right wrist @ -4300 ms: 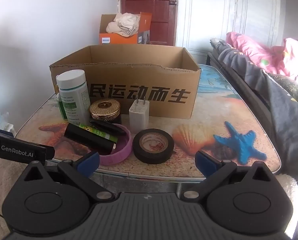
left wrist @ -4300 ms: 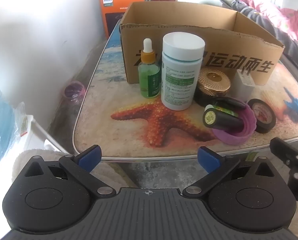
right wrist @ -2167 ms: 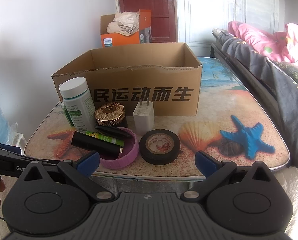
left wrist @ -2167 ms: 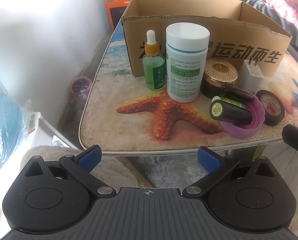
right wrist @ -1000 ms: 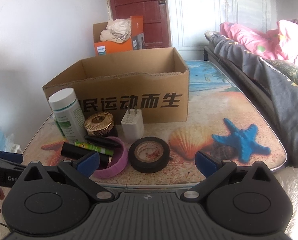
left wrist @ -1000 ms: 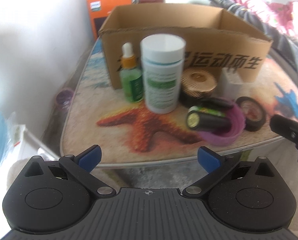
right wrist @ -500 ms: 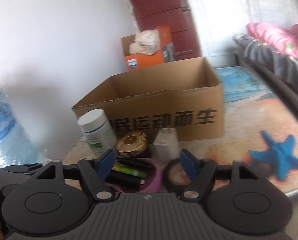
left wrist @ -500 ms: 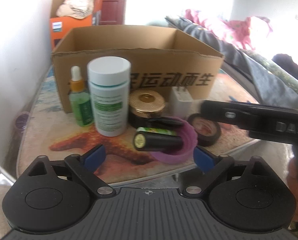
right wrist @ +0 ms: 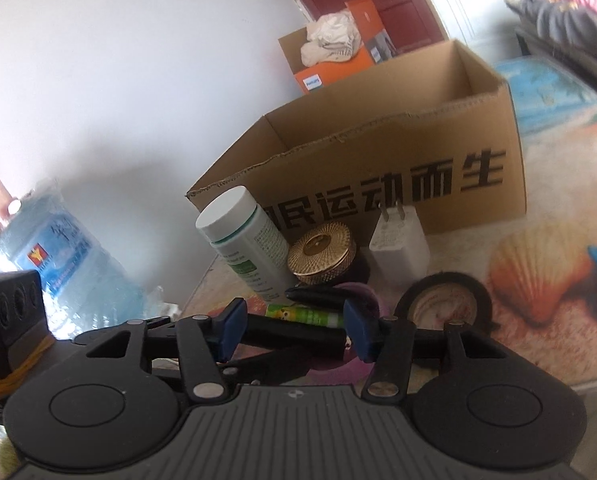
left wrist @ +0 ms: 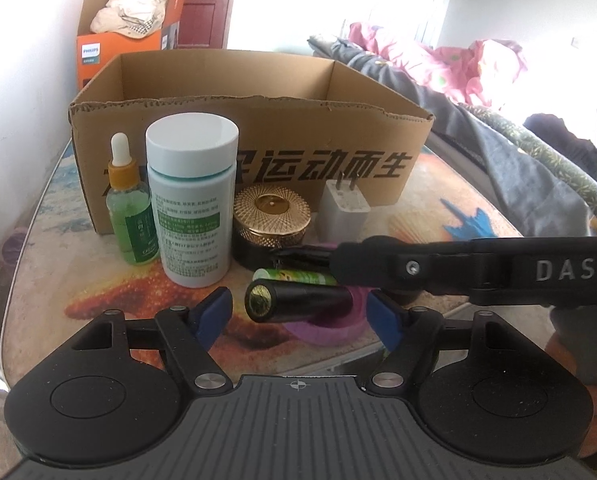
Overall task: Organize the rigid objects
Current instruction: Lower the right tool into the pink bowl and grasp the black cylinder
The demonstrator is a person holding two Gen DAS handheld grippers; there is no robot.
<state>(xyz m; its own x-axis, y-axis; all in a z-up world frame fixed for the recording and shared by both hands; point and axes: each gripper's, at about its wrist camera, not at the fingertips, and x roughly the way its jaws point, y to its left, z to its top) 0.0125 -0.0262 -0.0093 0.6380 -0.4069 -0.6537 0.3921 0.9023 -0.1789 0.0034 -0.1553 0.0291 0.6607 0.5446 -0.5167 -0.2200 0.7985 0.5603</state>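
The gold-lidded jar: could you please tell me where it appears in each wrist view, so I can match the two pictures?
Left wrist: the gold-lidded jar sits centre frame, between the white pill bottle on its left and the white charger on its right.
Right wrist: the jar is just below centre, again between the bottle and the charger.
Shared landmark: the cardboard box behind it.

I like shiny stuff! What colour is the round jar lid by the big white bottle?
Gold, with a crisscross pattern: the jar lid, clearest in the left wrist view.
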